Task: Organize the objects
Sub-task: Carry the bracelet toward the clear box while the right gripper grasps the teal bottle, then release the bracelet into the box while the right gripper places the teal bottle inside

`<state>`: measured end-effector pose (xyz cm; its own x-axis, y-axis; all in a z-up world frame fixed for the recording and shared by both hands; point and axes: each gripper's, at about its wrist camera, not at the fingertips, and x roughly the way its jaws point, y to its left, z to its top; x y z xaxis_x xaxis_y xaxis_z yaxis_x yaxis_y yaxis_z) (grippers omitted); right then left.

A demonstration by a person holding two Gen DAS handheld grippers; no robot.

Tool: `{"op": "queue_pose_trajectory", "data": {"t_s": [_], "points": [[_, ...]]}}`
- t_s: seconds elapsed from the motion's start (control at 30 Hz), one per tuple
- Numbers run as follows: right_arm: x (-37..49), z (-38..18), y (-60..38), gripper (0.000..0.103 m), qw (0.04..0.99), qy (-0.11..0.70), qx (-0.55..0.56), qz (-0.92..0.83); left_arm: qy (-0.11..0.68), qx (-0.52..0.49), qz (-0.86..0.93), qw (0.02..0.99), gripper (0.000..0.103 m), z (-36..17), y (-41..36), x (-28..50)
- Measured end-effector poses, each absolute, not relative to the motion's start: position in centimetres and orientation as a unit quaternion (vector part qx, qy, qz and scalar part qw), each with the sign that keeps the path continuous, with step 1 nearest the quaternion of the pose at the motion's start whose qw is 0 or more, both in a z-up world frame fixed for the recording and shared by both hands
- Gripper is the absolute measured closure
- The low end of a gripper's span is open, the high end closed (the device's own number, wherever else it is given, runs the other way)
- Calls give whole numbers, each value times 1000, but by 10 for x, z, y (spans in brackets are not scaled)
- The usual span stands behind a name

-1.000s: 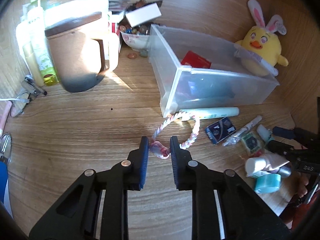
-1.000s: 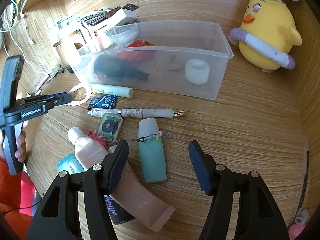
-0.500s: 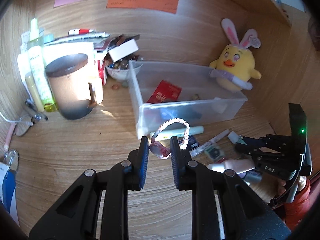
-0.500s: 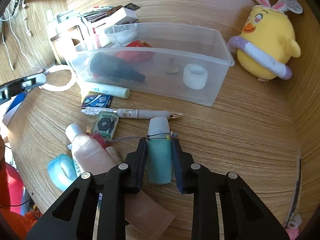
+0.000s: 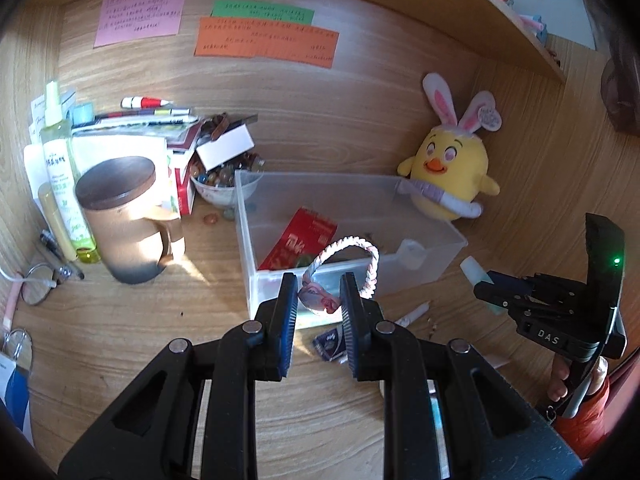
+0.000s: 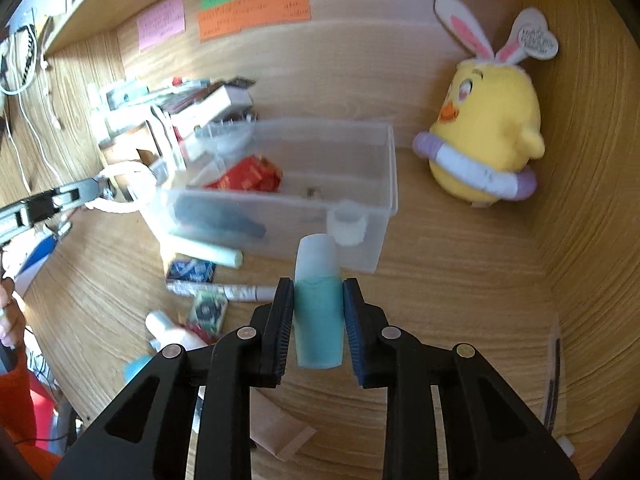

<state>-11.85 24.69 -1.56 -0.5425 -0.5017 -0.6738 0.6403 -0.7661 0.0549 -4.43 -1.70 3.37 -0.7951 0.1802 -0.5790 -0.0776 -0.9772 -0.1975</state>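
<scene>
A: What do the two tongs hold?

B: The left gripper (image 5: 319, 300) pinches one braided loop (image 5: 352, 258) by its pink knot, lifted in front of the clear bin (image 5: 424, 276). The right gripper (image 6: 319, 312) is clamped on one teal bottle (image 6: 319, 312), raised off the desk (image 6: 460, 300).

A: And the bin?

B: One red packet (image 6: 246, 174), one dark object (image 6: 218, 218), one white ring (image 6: 347, 226) inside. One yellow chick plush (image 6: 486, 136) sits beside it; three sticky notes (image 5: 264, 36) hang on the back wall.
</scene>
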Motion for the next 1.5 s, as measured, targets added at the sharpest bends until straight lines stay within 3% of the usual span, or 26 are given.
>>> {"op": "queue_pose_trajectory", "data": {"t_s": [0.77, 1.5], "points": [[-147, 51, 185, 80, 379, 104, 264, -881, -106, -294, 948, 64, 83, 64, -24, -116], [-210, -14, 146, 80, 368, 119, 372, -844, -105, -382, 917, 44, 83, 2, -18, -184]]}}
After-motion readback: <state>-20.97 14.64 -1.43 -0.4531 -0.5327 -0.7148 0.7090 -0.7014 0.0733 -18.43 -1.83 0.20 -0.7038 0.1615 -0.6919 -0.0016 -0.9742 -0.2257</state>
